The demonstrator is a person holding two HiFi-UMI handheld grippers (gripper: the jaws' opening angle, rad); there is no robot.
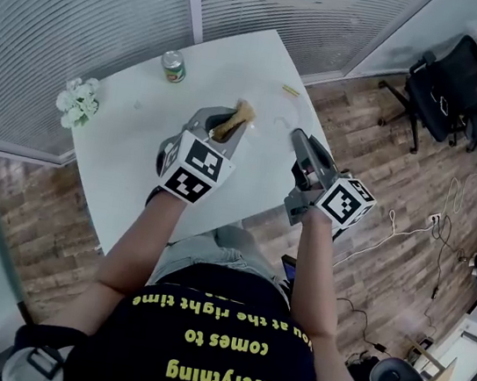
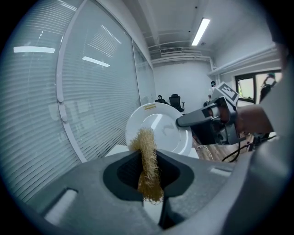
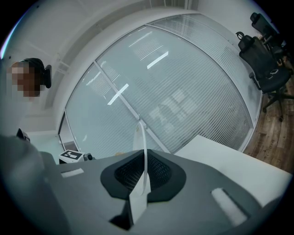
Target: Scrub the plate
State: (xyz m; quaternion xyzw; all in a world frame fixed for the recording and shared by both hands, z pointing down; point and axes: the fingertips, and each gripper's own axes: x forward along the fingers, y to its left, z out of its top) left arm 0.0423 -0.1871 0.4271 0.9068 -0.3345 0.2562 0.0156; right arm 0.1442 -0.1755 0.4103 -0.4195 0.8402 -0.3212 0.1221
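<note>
A white plate [image 2: 163, 126] is held upright above the white table [image 1: 125, 177], its face turned toward the left gripper. My right gripper [image 3: 142, 183] is shut on the plate's rim, so the plate [image 3: 143, 151] shows edge-on in the right gripper view. My left gripper [image 2: 149, 183] is shut on a golden fibrous scrubber [image 2: 148, 158], whose tip lies at the plate's lower left edge. In the head view the scrubber [image 1: 233, 122] sticks out of the left gripper [image 1: 221, 131], and the right gripper [image 1: 303, 148] is beside it to the right. The plate barely shows there against the table.
A soda can [image 1: 174, 67] stands at the table's far side, small white flowers [image 1: 76, 101] at its left corner, and a small yellow item [image 1: 290, 90] near the far right edge. Glass walls with blinds run behind the table. Black office chairs [image 1: 454, 84] stand on the wooden floor.
</note>
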